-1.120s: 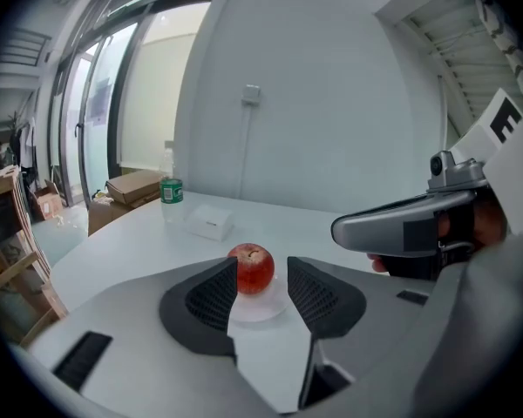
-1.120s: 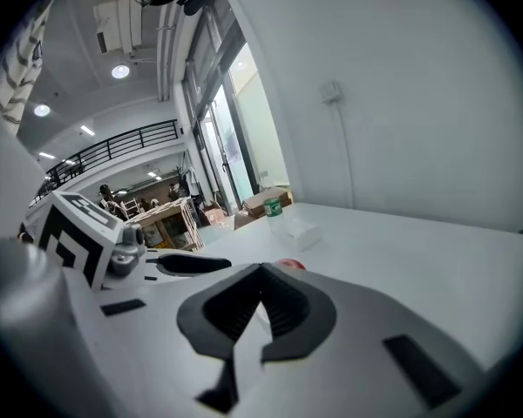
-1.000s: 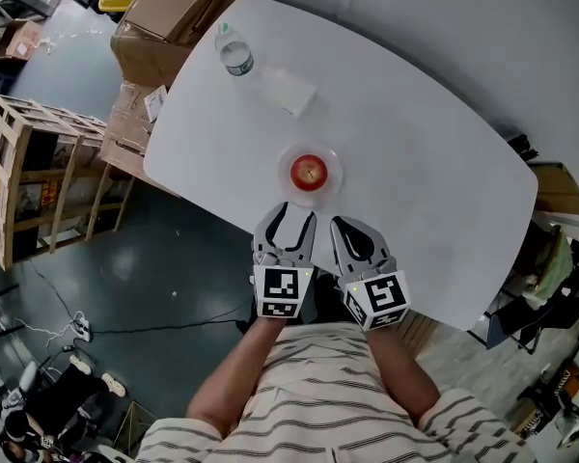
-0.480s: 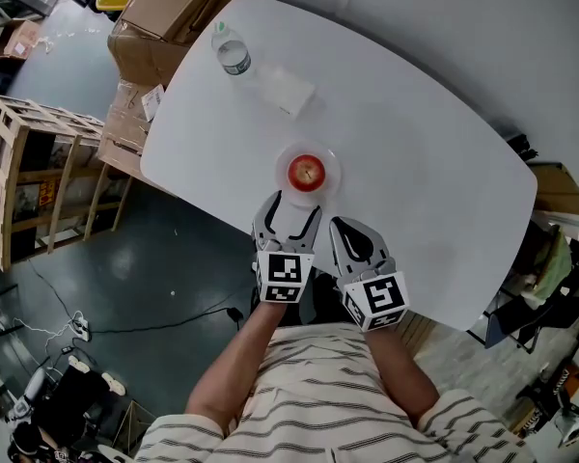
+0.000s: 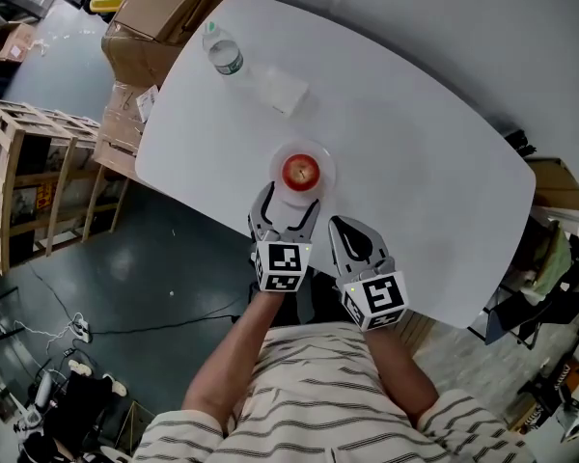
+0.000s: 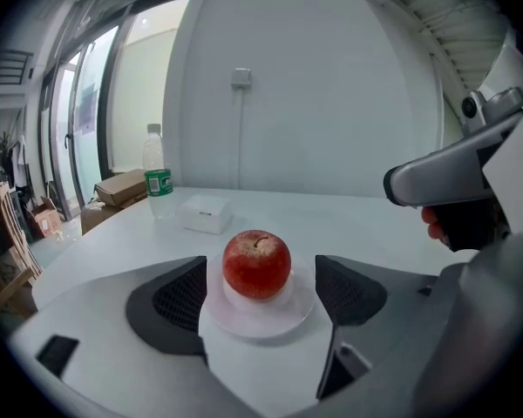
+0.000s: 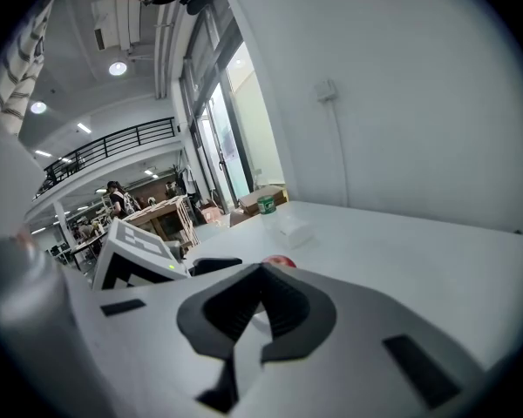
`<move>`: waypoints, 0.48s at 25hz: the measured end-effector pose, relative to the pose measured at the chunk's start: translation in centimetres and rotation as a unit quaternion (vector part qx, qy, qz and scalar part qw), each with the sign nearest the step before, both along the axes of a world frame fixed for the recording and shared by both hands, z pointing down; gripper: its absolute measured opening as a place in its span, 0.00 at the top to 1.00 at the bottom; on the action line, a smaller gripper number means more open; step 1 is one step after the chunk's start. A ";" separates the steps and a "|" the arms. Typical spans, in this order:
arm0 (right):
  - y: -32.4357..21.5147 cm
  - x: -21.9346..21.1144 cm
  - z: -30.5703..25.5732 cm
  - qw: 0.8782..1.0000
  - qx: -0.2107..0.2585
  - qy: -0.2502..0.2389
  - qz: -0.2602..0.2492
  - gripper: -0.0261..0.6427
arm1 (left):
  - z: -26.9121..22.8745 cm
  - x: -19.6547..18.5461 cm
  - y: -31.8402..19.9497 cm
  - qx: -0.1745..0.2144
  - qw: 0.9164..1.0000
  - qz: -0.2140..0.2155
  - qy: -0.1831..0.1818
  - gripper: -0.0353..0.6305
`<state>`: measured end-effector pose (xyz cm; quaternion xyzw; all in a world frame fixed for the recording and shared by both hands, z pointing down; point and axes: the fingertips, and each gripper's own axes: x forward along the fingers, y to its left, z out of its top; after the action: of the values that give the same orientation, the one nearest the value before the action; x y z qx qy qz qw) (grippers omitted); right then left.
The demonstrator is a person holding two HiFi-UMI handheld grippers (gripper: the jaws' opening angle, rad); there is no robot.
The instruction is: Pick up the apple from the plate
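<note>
A red apple (image 5: 300, 171) (image 6: 256, 264) sits on a small white plate (image 5: 317, 152) (image 6: 260, 319) near the front edge of the white table (image 5: 415, 143). My left gripper (image 5: 291, 201) (image 6: 260, 268) is right at the plate's near rim. Its jaws are opening, one tip to each side of the plate. The apple lies just ahead of the tips and neither pad touches it. My right gripper (image 5: 342, 225) (image 7: 261, 273) hangs to the right of the plate, shut and empty. From the right gripper view only a sliver of the apple (image 7: 281, 260) shows.
A water bottle (image 5: 220, 54) (image 6: 157, 181) and a small white box (image 5: 285, 93) (image 6: 202, 213) stand at the table's far left. Cardboard boxes (image 5: 164, 13) and a wooden crate (image 5: 29, 181) are on the floor to the left.
The left gripper has moved forward and down to the plate, and its jaws have spread wider. The right gripper has stayed put.
</note>
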<state>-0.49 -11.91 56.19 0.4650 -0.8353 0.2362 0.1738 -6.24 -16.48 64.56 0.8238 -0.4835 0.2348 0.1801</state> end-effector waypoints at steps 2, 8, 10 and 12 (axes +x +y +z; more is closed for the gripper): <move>0.0 0.1 0.0 1.000 0.000 0.000 0.001 0.95 | 0.5 0.1 -0.2 -0.003 1.000 -0.002 0.001 0.38; -0.1 0.3 0.0 1.000 0.000 -0.001 0.002 0.95 | 1.4 0.3 -1.0 0.000 1.000 -0.001 -0.007 0.37; -0.1 0.3 0.0 1.000 0.000 -0.001 0.003 0.95 | 1.6 0.5 -1.2 0.001 1.000 0.002 -0.007 0.36; 0.0 0.4 0.1 1.000 -0.001 0.000 0.003 0.95 | 1.9 0.7 -1.4 -0.001 1.000 0.007 -0.012 0.35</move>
<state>-0.11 -11.95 56.32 0.4674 -0.8338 0.2373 0.1733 -5.55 -17.84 66.49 0.8243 -0.4793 0.2462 0.1738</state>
